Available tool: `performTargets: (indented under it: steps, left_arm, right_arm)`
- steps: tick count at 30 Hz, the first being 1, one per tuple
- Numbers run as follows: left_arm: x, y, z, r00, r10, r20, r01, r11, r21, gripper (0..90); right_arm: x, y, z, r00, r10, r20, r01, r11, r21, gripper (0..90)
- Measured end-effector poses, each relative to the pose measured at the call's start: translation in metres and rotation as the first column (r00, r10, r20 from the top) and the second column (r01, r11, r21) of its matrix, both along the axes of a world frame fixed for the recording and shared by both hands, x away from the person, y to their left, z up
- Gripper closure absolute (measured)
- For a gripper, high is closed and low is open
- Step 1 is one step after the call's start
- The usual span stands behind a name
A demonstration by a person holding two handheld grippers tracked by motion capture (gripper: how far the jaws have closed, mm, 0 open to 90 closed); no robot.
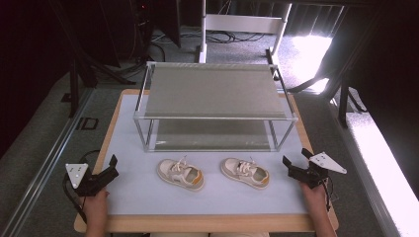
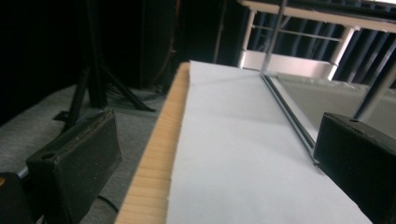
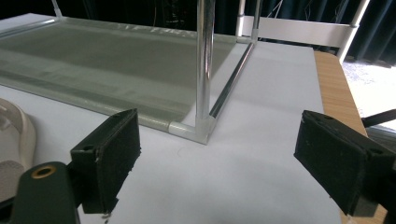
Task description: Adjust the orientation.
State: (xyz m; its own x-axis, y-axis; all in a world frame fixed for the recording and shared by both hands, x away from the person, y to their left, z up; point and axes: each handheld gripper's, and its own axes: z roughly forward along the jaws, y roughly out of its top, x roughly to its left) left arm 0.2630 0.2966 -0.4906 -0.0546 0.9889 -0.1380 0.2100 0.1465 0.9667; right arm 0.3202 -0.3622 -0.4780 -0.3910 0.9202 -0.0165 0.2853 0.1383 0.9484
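Two small beige low-top shoes with white laces lie side by side on the white-covered desk, before the two-tier metal-framed rack [image 1: 212, 106]. The left shoe [image 1: 181, 174] lies at three o'clock of the left gripper [image 1: 109, 168]; the right shoe [image 1: 245, 173] at nine o'clock of the right gripper [image 1: 291, 167], nearer. Long axes run crosswise. Both grippers' fingers stand apart, empty; bare desk between.

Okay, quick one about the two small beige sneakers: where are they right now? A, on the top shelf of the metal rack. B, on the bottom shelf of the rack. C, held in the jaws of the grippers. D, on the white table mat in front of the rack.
D: the two small beige sneakers lie side by side on the white table mat, in front of the metal-framed two-shelf rack, whose shelves are bare.
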Motion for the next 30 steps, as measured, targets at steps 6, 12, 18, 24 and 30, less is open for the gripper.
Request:
performTargets:
  steps: [6, 12, 18, 24, 30]
  left_arm:
    - [-0.002, 0.001, 0.0, 0.9997, -0.023, 0.004, 0.023, 0.9996, -0.017, 0.5]
    - [-0.004, 0.002, 0.0, 0.9986, -0.053, -0.002, 0.053, 0.9984, -0.02, 0.6]
    - [0.0, -0.002, 0.002, 0.9856, -0.151, -0.077, 0.152, 0.9883, 0.01, 0.6]
    - [0.007, -0.002, 0.007, 0.9484, -0.269, -0.168, 0.269, 0.9629, -0.021, 0.5]
    - [0.01, -0.019, 0.019, 0.8933, -0.393, -0.219, 0.401, 0.9161, -0.007, 0.6]
  right_arm:
    - [0.001, 0.001, 0.0, 1.0, -0.004, -0.005, 0.004, 1.0, -0.008, 13.8]
    - [0.001, 0.002, 0.0, 0.9999, -0.01, -0.011, 0.01, 1.0, -0.023, 13.8]
    - [0.002, 0.002, 0.0, 0.9999, -0.006, -0.014, 0.006, 1.0, -0.025, 13.8]
    - [0.001, 0.002, 0.0, 0.9999, -0.006, -0.013, 0.006, 1.0, -0.017, 13.9]
    - [0.002, 0.002, 0.0, 0.9999, -0.008, -0.014, 0.007, 1.0, -0.017, 13.9]
